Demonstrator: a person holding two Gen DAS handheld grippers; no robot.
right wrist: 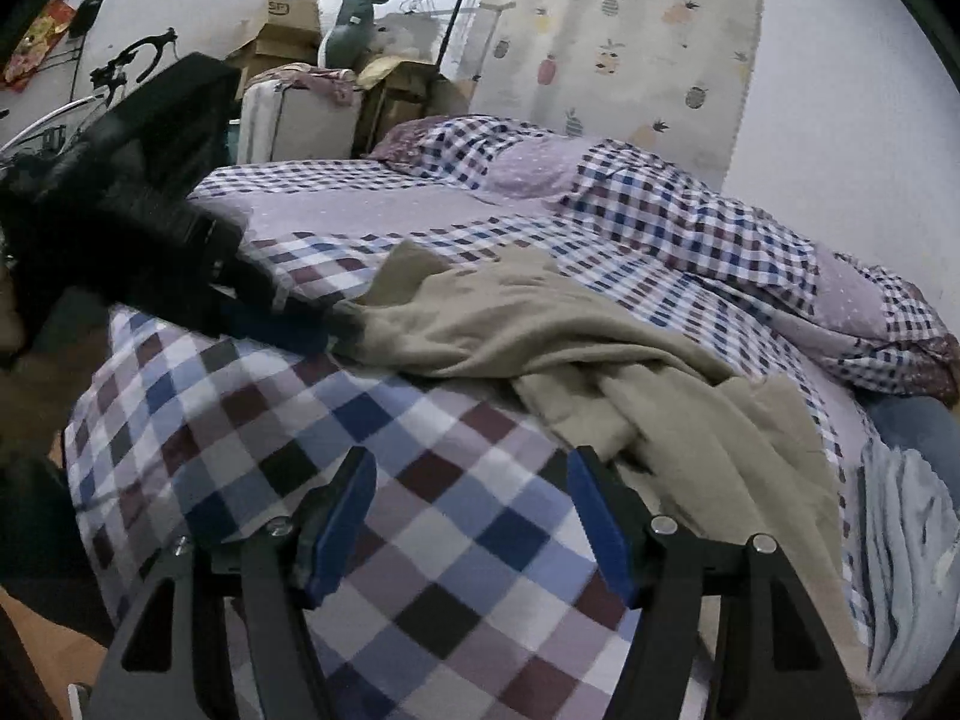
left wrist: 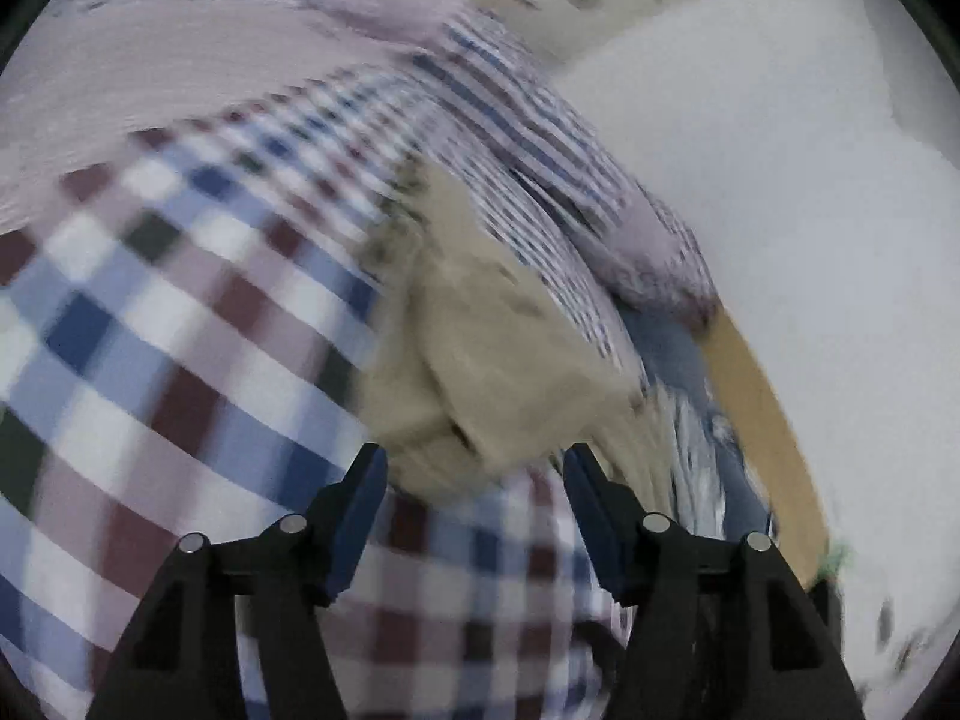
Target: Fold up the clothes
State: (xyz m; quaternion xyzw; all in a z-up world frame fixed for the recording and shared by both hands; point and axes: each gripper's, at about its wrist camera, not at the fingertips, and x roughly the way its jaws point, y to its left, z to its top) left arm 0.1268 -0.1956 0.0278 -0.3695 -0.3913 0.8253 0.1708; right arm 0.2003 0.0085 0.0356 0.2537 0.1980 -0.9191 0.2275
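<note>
A beige garment (right wrist: 540,324) lies crumpled across the checked bed cover (right wrist: 420,480). In the right wrist view my left gripper (right wrist: 270,324) comes in from the left, its blue fingers at the garment's left end. The left wrist view is blurred. There a bunched part of the beige garment (left wrist: 480,348) sits just ahead of my left gripper (left wrist: 474,462), whose jaws stand apart and do not press on it. My right gripper (right wrist: 468,468) is open over the bare checked cover, a little short of the garment's near edge, with nothing between its fingers.
A bunched checked duvet (right wrist: 720,228) lies along the far right of the bed. Light blue cloth (right wrist: 900,510) hangs at the right edge. A suitcase (right wrist: 288,120), boxes and a bicycle stand behind the bed at left. A wooden bed edge (left wrist: 762,408) meets the white wall.
</note>
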